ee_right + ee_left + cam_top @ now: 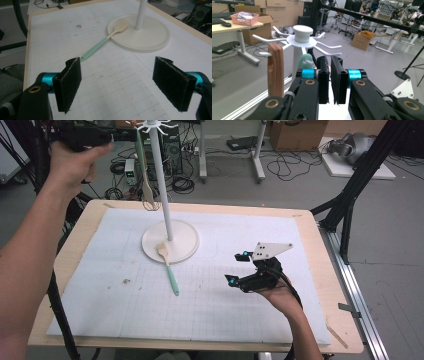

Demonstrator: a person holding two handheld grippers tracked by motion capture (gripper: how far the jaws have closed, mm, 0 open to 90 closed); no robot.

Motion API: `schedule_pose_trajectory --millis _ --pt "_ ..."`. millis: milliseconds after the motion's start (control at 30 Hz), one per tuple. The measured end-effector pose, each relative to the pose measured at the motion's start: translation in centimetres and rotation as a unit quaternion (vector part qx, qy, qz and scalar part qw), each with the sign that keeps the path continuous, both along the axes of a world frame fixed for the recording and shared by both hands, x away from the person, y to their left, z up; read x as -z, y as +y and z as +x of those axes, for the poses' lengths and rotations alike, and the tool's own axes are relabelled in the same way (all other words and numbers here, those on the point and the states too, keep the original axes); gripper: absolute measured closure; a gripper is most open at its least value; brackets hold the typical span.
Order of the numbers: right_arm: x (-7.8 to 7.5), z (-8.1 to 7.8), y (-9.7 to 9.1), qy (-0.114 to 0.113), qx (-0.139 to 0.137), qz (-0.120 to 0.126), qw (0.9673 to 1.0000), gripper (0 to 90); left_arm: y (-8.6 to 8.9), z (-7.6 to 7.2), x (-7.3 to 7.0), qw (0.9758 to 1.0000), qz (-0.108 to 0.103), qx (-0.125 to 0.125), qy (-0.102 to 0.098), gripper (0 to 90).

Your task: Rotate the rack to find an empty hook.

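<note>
The person's left arm stretches far forward and up across the left side of the surface (pixel 90 220), the hand raised to the top of the white rack (pixel 161 180) and gripping the left claw (pixel 107 137) roughly level, aimed at the crown of hooks. In the left gripper view that claw's (pixel 330 80) jaws stand almost together with only a thin slit between the pads and nothing pinched in it. Just left of them a wooden handle (pixel 275 72) hangs on one of the rack's white hooks (pixel 265 53), and a pale green handle (pixel 305 62) sits behind the jaws, close to the pole. From above, those hung utensils (pixel 145 185) dangle beside the pole. The right hand rests low over the right part of the surface, wrist bent, holding the right claw (pixel 239 267) pointing left toward the rack's round base (pixel 187 242). Its jaws are wide apart and empty. A spatula (pixel 168 265) with a green handle lies with its pale head on the base and its handle out on the white mat (pixel 250 315).
</note>
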State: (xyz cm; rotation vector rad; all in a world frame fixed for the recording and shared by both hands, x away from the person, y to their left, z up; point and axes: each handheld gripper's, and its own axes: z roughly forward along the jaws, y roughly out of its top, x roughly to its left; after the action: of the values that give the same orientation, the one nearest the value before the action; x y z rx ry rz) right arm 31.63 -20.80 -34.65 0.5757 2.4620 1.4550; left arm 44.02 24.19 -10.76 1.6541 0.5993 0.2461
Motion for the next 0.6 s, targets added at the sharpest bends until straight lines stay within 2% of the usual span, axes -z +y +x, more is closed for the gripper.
schedule_pose_trajectory --millis 200,467,600 --pt "0.0 0.0 0.1 0.000 0.002 0.003 1.0000 21.7 0.6 -1.0 0.3 1.0000 -0.004 0.008 -0.005 81.6" --pt "-0.1 -0.2 -0.2 0.000 0.010 0.010 0.9999 21.5 1.0 -2.1 1.1 0.9999 0.009 0.010 -0.010 78.7" --pt "-0.2 -0.3 -0.4 0.002 0.012 0.013 0.9998 21.5 1.2 -2.6 1.7 0.9996 0.006 0.027 -0.005 77.9"
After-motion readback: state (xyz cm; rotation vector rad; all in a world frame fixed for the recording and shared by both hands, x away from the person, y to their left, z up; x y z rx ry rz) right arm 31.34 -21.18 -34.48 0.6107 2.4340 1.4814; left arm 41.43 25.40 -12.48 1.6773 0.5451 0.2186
